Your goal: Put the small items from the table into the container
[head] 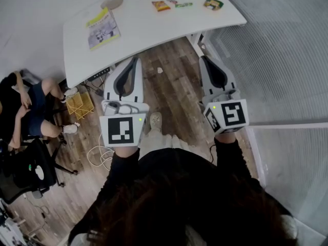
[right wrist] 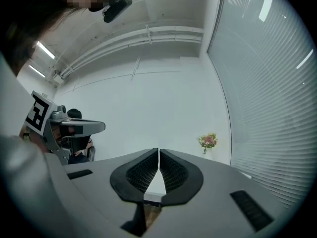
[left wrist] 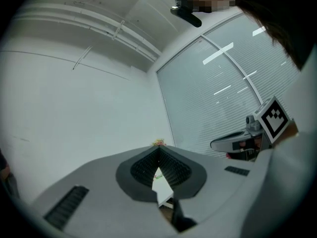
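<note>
Small items (head: 178, 4) lie at the table's far side; both tongs are closed and empty.
An orange packet (head: 161, 5) and a green packet (head: 213, 3) flank them on the white table (head: 154, 35), well apart from a booklet (head: 103, 28) and a round dish (head: 111, 2). Over the wooden floor (head: 171, 86), short of the table, the left tongs (head: 136, 60) and right tongs (head: 203, 58) have jaws together on nothing.

Floor: brown wood planks (head: 174, 91), with loose white cables (head: 100, 155) lying on them. A curved white tabletop (head: 148, 32) stands against a plain white wall (left wrist: 74, 108). Right side: ribbed glass partition (head: 287, 50). Black office chair (head: 25, 173) at far left. Yellow wire basket (head: 79, 105) on the floor by the tabletop's corner. Ceiling strip lights (right wrist: 43, 49) are on. Small vase of flowers (right wrist: 208, 141) near the partition.
</note>
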`<state>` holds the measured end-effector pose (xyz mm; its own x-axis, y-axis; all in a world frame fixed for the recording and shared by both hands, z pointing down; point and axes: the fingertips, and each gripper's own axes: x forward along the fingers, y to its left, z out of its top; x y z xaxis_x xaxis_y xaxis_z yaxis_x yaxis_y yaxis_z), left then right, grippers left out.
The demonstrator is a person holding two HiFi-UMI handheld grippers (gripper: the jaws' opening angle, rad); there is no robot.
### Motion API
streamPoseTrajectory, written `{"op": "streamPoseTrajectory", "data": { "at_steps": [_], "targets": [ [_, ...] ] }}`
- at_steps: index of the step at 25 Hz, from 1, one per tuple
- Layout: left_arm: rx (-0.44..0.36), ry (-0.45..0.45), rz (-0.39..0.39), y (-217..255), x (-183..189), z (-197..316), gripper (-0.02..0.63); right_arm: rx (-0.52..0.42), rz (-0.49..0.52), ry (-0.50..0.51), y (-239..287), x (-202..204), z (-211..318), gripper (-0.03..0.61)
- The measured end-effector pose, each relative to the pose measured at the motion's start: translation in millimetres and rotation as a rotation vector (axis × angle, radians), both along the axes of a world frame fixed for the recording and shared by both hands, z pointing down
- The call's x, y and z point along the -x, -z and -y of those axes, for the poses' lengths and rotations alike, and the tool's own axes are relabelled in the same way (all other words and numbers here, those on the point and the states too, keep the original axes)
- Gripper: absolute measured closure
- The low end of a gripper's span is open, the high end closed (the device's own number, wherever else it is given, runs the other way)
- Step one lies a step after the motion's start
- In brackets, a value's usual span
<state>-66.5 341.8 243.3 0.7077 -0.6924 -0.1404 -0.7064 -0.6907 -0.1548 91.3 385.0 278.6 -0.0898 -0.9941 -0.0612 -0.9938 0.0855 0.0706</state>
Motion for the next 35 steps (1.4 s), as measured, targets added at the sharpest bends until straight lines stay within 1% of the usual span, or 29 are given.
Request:
{"op": "streamPoseTrajectory", "data": {
  "at_steps": [8, 12, 19, 24, 28, 35],
  "targets": [
    [0.015, -0.023, -0.011, -0.1, -8.7, 77.0, 0.611, 0.012, -0.009, -0.024, 0.0, -10.1, 72.3, 0.551],
    [0.011, -0.029, 0.008, 0.5, -15.0, 117.0, 0.611, 0.011, -0.004, -0.04, 1.4, -15.4, 109.4, 0.551],
    [0.016, -0.051, 0.032, -4.8, -17.3, 170.4, 0.611, 0.02, 0.0, -0.051, -0.9, -11.3, 164.7, 0.551],
    [0.025, -0.069, 0.021, -5.2, -10.8, 200.6, 0.611, 0.03, -0.005, -0.064, -2.4, -8.3, 196.9, 0.551],
    [0.032, -0.06, 0.019, -8.0, -6.5, 220.3, 0.611, 0.036, -0.008, -0.061, -5.4, -4.6, 215.0, 0.551],
    [0.042, -0.051, 0.029, -11.6, -11.7, 242.5, 0.611, 0.057, -0.003, -0.057, -12.5, -11.5, 240.3, 0.551]
  ]
}}
